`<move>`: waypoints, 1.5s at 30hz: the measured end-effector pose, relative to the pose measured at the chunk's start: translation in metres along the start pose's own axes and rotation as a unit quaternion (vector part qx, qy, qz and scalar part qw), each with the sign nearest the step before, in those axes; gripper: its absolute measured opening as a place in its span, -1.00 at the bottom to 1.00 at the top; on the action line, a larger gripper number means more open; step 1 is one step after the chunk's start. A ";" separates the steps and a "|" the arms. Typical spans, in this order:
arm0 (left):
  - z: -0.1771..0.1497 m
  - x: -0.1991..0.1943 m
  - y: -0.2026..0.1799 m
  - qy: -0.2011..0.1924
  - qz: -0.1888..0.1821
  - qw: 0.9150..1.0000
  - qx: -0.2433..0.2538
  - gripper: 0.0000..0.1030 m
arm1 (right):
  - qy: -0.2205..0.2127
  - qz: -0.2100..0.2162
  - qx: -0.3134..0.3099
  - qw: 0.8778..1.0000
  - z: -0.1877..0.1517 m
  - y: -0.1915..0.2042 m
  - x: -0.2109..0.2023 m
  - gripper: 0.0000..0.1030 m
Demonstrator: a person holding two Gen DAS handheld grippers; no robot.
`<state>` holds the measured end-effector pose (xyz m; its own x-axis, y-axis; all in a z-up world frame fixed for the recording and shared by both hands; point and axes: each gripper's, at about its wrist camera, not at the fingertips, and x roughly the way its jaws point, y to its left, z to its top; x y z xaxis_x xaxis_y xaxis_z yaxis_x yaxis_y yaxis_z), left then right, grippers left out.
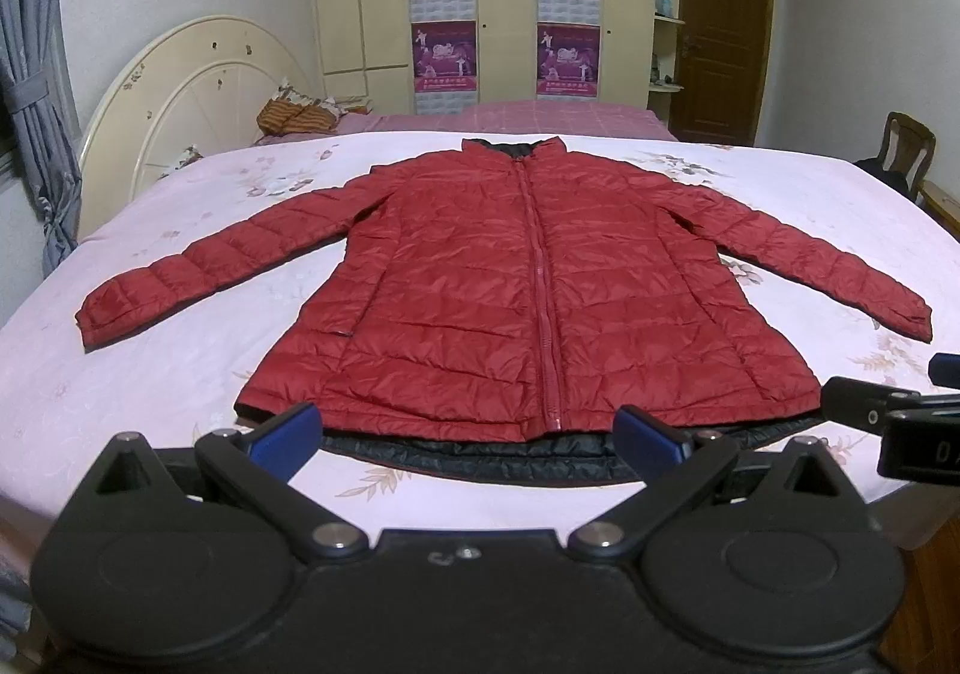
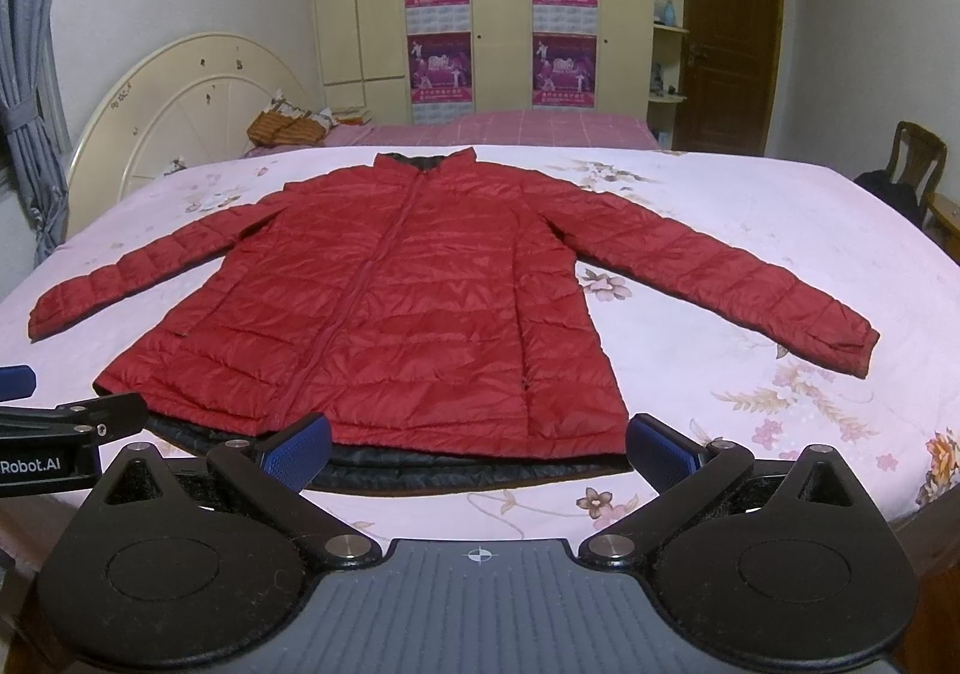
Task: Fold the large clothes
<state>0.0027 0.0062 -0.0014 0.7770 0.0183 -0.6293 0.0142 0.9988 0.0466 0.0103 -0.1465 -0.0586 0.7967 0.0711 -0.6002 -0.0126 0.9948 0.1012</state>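
Red jacket (image 1: 528, 284) lies flat on floral pink bedsheet (image 1: 180, 374).

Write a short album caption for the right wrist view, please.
Open right hand-held gripper poised before a red puffer jacket spread flat on the floral bedsheet.

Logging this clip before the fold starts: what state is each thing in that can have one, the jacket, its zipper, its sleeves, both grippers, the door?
red jacket: flat on the bed, unfolded
zipper: closed
sleeves: spread outward
left gripper: open, empty
right gripper: open, empty
door: shut
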 end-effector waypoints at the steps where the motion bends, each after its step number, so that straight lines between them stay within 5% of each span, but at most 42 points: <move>1: 0.000 0.000 0.000 0.000 -0.001 1.000 0.000 1.00 | 0.000 0.000 0.000 1.000 0.000 0.000 0.000 1.00; 45: -0.002 0.000 0.002 0.004 0.001 1.000 -0.002 1.00 | -0.001 -0.001 0.000 1.000 0.002 -0.002 -0.001 1.00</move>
<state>0.0016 0.0079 -0.0027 0.7725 0.0213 -0.6346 0.0096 0.9989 0.0452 0.0112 -0.1482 -0.0565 0.7976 0.0699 -0.5992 -0.0116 0.9949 0.1006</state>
